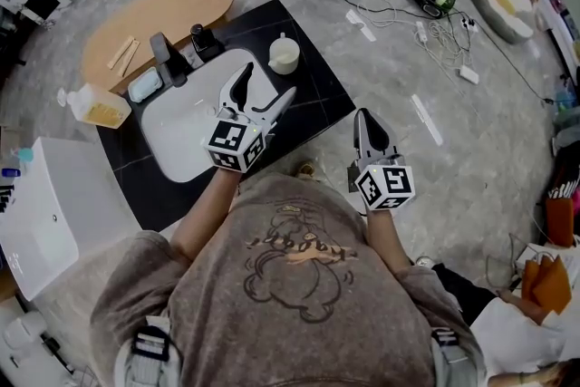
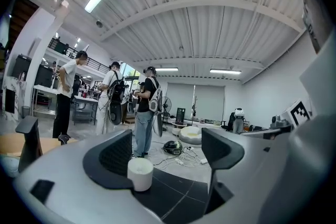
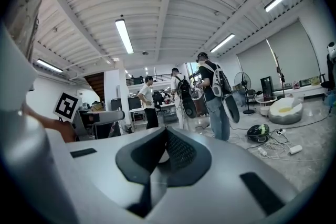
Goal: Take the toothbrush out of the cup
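A white cup (image 1: pixel 284 56) stands on the black counter (image 1: pixel 313 100) just right of the white sink basin (image 1: pixel 177 136). I cannot make out a toothbrush in it in any view. My left gripper (image 1: pixel 264 91) is open over the basin's right edge, its jaws pointing at the cup from a short way off. In the left gripper view the cup (image 2: pixel 140 173) sits low by the left jaw, with my left gripper (image 2: pixel 170 153) holding nothing. My right gripper (image 1: pixel 364 120) is shut and empty, off the counter's near right corner; the right gripper view shows the right gripper (image 3: pixel 166 139) with its jaws pressed together.
A faucet (image 1: pixel 166 59), a soap dish (image 1: pixel 145 86) and a dark bottle (image 1: pixel 201 39) stand behind the basin. A tub with yellowish contents (image 1: pixel 95 107) is at the left, a wooden board (image 1: pixel 163 9) beyond. Cables litter the floor (image 1: pixel 435 32). Several people (image 2: pixel 146 110) stand behind.
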Available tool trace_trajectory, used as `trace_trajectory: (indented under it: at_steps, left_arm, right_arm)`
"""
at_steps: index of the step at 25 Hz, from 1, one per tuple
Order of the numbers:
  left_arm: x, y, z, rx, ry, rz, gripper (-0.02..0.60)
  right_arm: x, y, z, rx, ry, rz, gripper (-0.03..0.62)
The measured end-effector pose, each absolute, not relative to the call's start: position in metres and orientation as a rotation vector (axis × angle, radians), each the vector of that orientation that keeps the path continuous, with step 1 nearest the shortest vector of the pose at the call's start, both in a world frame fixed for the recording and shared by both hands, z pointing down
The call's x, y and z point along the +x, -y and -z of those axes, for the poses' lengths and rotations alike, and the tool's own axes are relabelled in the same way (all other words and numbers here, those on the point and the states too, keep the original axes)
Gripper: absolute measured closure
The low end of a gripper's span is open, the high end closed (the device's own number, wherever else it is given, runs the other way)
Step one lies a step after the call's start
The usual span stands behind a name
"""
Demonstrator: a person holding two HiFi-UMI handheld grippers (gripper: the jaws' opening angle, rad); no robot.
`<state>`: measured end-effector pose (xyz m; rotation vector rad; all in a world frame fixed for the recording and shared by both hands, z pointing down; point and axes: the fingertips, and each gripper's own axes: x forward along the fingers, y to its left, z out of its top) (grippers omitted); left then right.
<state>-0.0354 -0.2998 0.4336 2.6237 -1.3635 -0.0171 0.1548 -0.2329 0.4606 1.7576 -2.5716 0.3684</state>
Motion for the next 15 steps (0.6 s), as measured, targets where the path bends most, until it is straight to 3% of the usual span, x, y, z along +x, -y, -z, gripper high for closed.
trace_trajectory:
  at_steps: [15]
  left_arm:
    - [-0.025, 0.349, -0.513, 2.524, 1.371, -0.153, 0.17]
  right_arm:
    - [0.161, 0.251, -0.47, 1.713, 2.564, -0.396, 0.591]
